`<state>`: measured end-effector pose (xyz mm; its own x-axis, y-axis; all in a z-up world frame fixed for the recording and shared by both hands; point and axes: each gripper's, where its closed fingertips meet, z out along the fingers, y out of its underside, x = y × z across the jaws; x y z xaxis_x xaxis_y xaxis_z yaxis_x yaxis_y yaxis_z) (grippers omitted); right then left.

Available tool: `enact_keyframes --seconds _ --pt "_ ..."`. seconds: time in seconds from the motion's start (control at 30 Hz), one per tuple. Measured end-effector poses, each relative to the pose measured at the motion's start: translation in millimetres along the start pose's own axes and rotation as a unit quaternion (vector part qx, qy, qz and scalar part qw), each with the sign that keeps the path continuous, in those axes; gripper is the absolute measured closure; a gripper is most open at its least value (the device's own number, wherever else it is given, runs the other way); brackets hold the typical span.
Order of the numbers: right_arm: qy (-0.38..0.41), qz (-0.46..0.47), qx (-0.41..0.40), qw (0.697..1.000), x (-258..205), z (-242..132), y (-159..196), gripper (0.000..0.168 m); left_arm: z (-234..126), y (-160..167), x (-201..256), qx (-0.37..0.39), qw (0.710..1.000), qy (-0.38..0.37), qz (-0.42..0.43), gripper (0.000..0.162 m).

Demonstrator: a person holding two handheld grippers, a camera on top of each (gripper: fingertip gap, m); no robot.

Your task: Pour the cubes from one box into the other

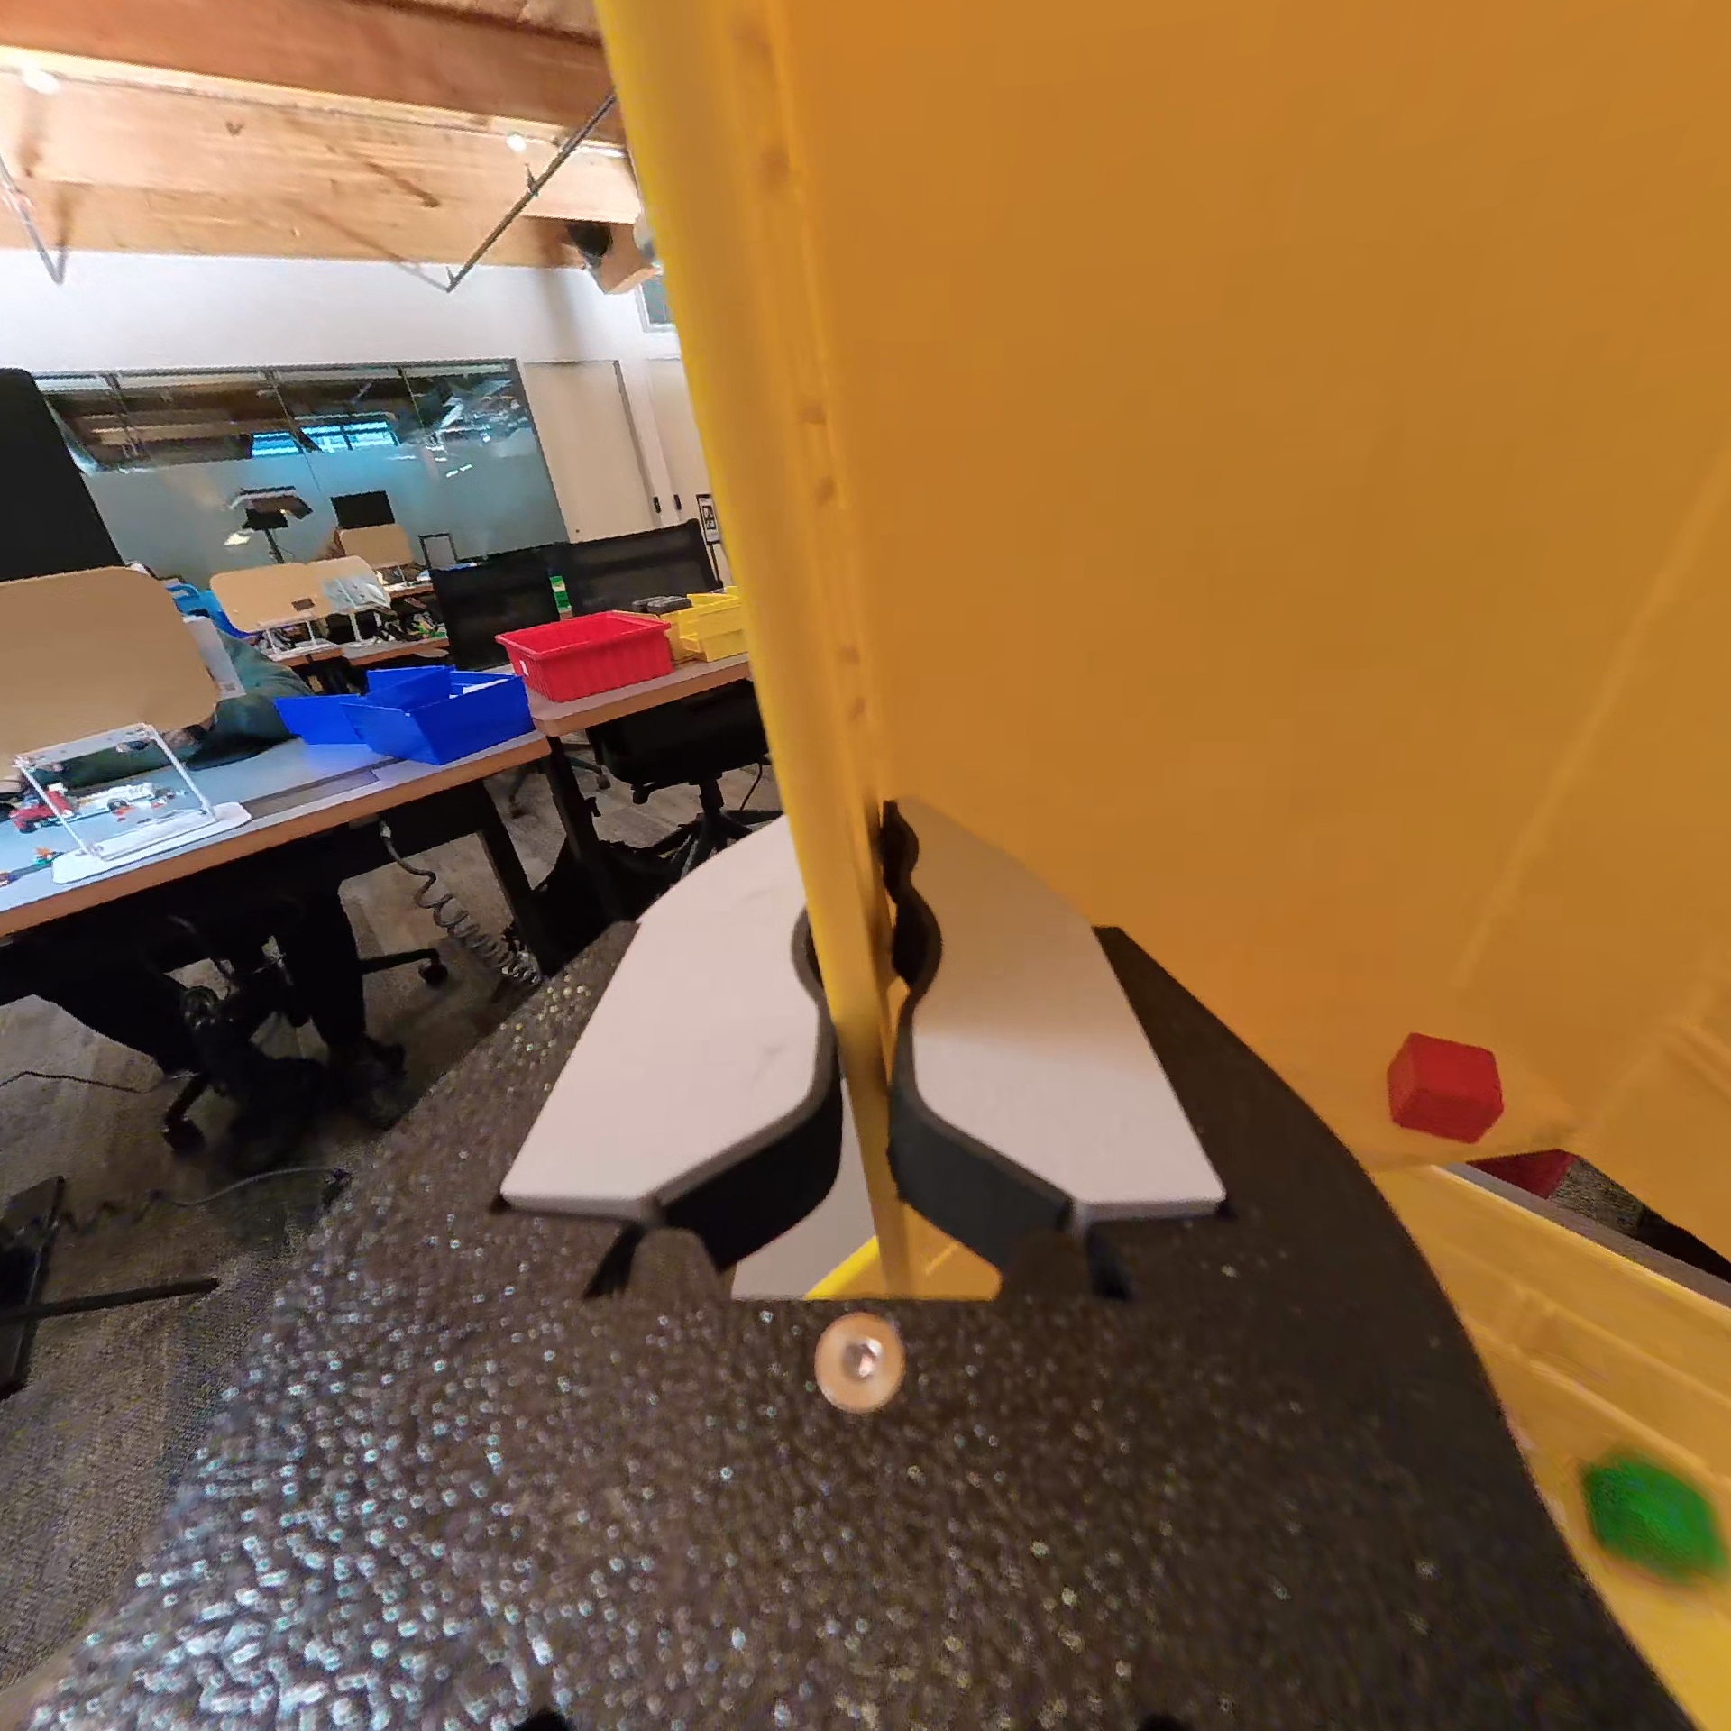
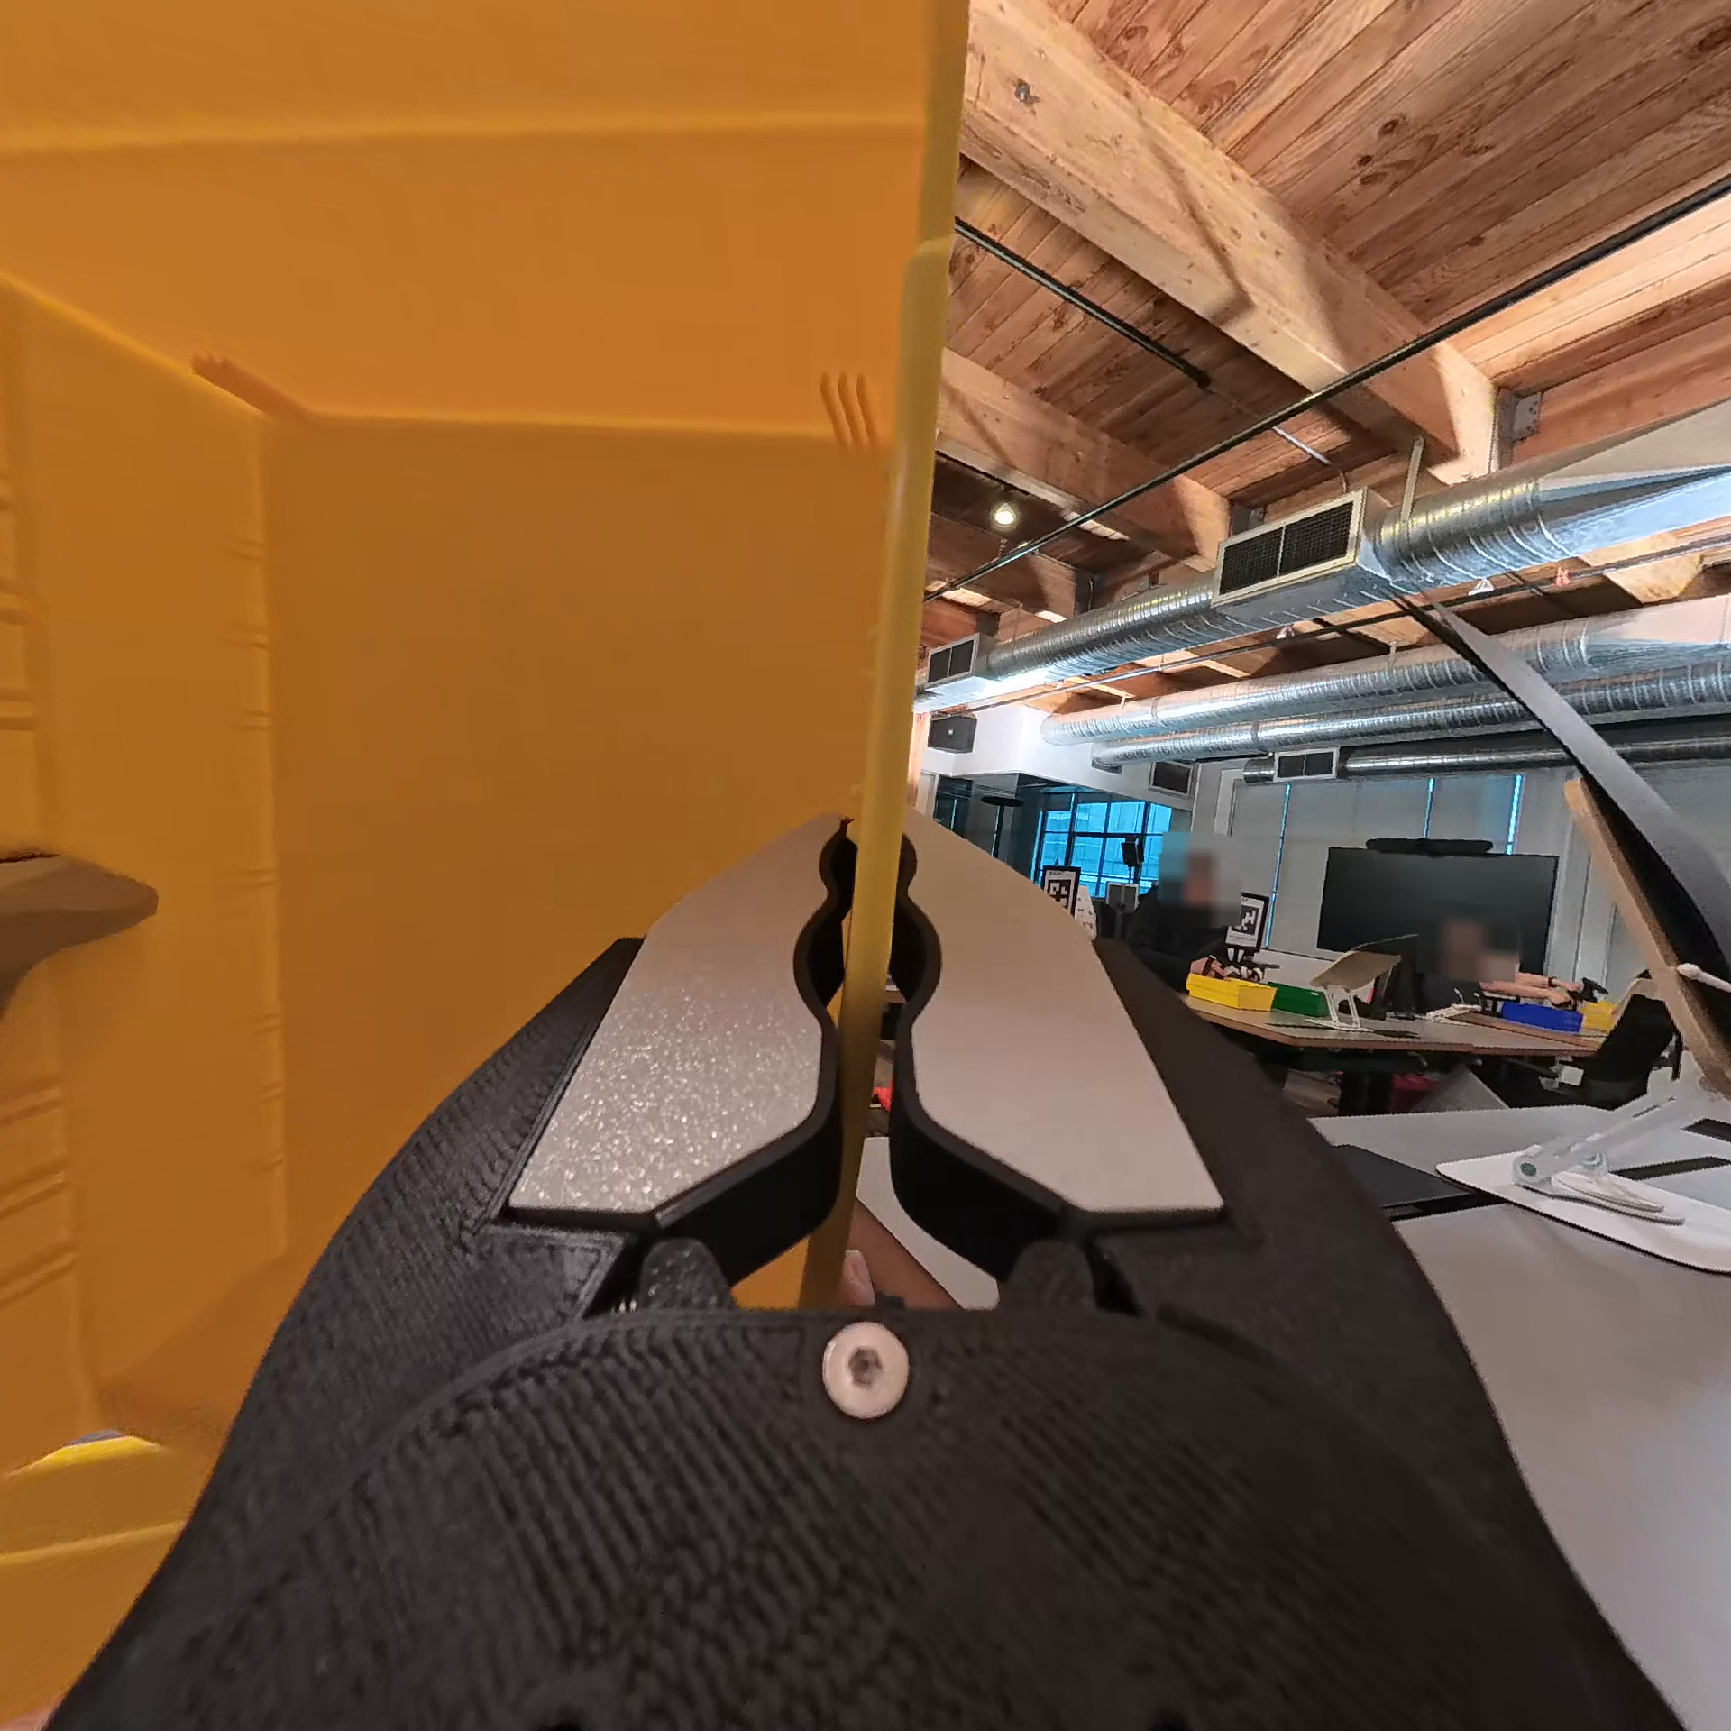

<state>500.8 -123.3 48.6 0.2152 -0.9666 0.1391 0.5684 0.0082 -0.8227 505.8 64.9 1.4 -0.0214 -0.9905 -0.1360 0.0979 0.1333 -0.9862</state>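
A yellow box [image 1: 1218, 468] is held up and tilted steeply, its inside facing me in both views [image 2: 468, 562]. My left gripper [image 1: 866, 843] is shut on the box's left side wall. My right gripper [image 2: 866, 843] is shut on its right side wall. A red cube [image 1: 1442, 1087] lies at the tilted box's lower edge. Below it the rim of a second yellow box [image 1: 1592, 1330] shows, with a blurred green cube [image 1: 1649, 1527] in it. Another red shape [image 1: 1527, 1171] shows in the gap between the boxes.
Desks behind the left gripper hold blue bins [image 1: 440, 712], a red bin [image 1: 590, 651] and yellow bins [image 1: 712, 623]. Office chairs [image 1: 674, 749] stand by them. On the right a grey tabletop [image 2: 1546, 1311] holds a tilted stand [image 2: 1649, 1077]. People sit at far desks [image 2: 1405, 1030].
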Motion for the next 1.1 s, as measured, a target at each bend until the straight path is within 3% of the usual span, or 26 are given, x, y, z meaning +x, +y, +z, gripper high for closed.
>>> enact_keyframes --seconds 0.33,0.77,0.93,1.1 --pt "-0.027 -0.008 0.034 0.999 -9.2 -3.9 -20.4 0.161 -12.7 -9.9 -5.3 0.053 0.998 -0.007 -0.016 0.158" --pt "-0.04 0.017 0.014 0.999 -13.1 -7.6 -35.5 0.16 -35.1 -27.4 -10.2 0.035 0.999 -0.01 0.02 0.157" --pt "-0.068 0.008 -0.017 0.997 -33.2 -9.7 -71.6 0.16 -68.4 -44.7 -27.1 0.003 0.999 -0.033 0.036 0.156" --pt "-0.105 0.03 -0.092 0.99 -70.2 -22.0 -100.1 0.159 -124.1 -60.3 -57.0 -0.084 0.994 -0.059 0.045 0.156"
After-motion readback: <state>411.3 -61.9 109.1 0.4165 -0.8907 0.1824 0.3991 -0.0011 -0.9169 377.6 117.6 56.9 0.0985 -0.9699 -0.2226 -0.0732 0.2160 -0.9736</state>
